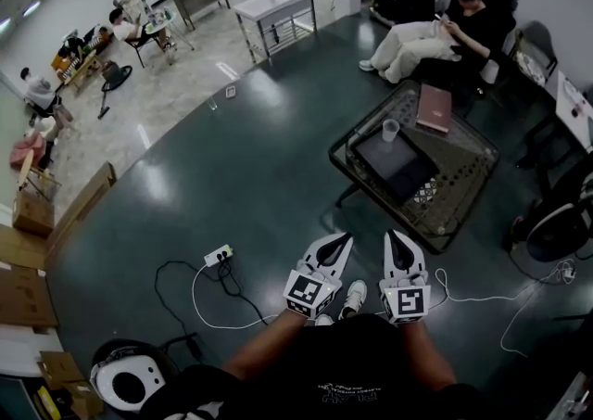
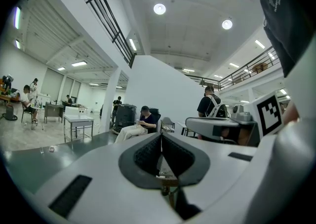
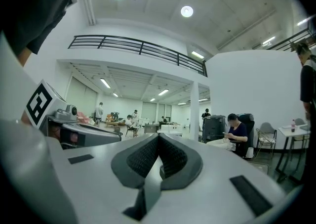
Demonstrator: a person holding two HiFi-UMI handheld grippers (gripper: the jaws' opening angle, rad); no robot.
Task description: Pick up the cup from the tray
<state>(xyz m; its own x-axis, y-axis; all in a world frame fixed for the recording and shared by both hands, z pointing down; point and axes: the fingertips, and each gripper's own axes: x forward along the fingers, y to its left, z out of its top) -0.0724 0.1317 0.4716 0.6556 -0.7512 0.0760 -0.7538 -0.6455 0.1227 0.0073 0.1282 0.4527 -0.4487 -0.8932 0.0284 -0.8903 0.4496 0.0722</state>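
Note:
A small clear plastic cup (image 1: 390, 130) stands upright at the far edge of a dark tray (image 1: 403, 168) on a low glass table (image 1: 463, 177). My left gripper (image 1: 345, 238) and right gripper (image 1: 390, 235) are held side by side over the dark floor, well short of the table, both pointing toward it. Each is shut with nothing between its pads. In the left gripper view the left gripper (image 2: 161, 136) has its jaws meeting at the tips. In the right gripper view the right gripper (image 3: 158, 137) looks the same. The cup shows in neither gripper view.
A brown book (image 1: 434, 108) lies on the table's far side. A person sits on a chair (image 1: 435, 33) beyond it. A power strip (image 1: 217, 255) and cables lie on the floor at left, a fan (image 1: 556, 228) stands at right, and a white table (image 1: 275, 3) farther back.

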